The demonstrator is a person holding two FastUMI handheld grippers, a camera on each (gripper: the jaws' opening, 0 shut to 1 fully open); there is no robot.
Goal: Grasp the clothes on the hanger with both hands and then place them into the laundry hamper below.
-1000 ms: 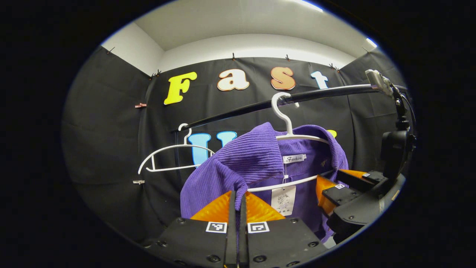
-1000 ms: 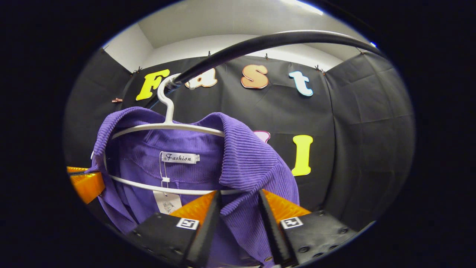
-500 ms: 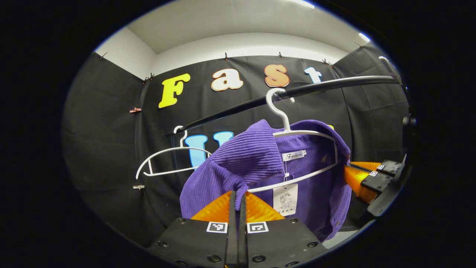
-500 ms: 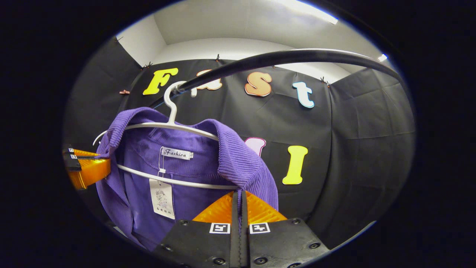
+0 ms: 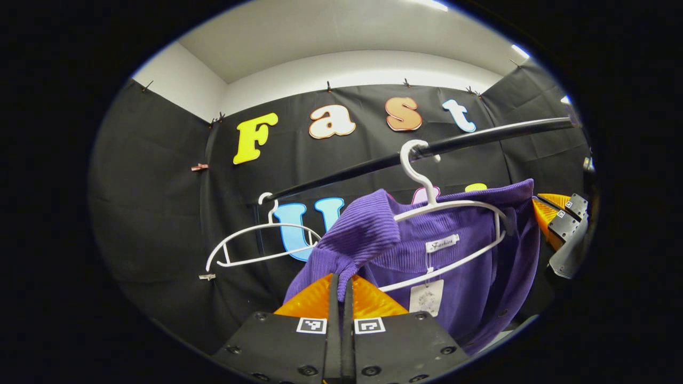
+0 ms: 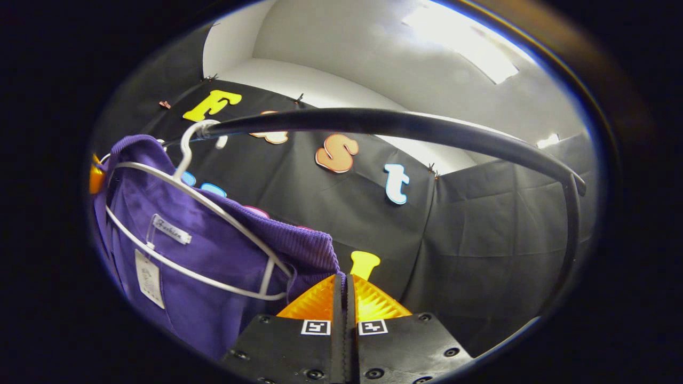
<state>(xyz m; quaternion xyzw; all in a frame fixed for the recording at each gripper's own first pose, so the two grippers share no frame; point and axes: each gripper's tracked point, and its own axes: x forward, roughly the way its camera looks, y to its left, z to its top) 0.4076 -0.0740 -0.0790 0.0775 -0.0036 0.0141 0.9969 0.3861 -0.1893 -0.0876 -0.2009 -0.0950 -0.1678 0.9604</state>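
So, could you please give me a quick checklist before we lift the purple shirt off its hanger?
1. Left claw clamped on the purple shirt collar: ok.
2. Right claw clamped on the opposite collar: ok.
3. Shirt free of the white hanger: not ok, hanger inside the neck.
4. Hanger hooked on the black rail: ok.
5. Empty hanger apart from the shirt: ok.
6. Hamper position below: cannot tell.

black cloth walls (image 5: 155, 213), white ceiling (image 6: 373, 64) (lit panel)
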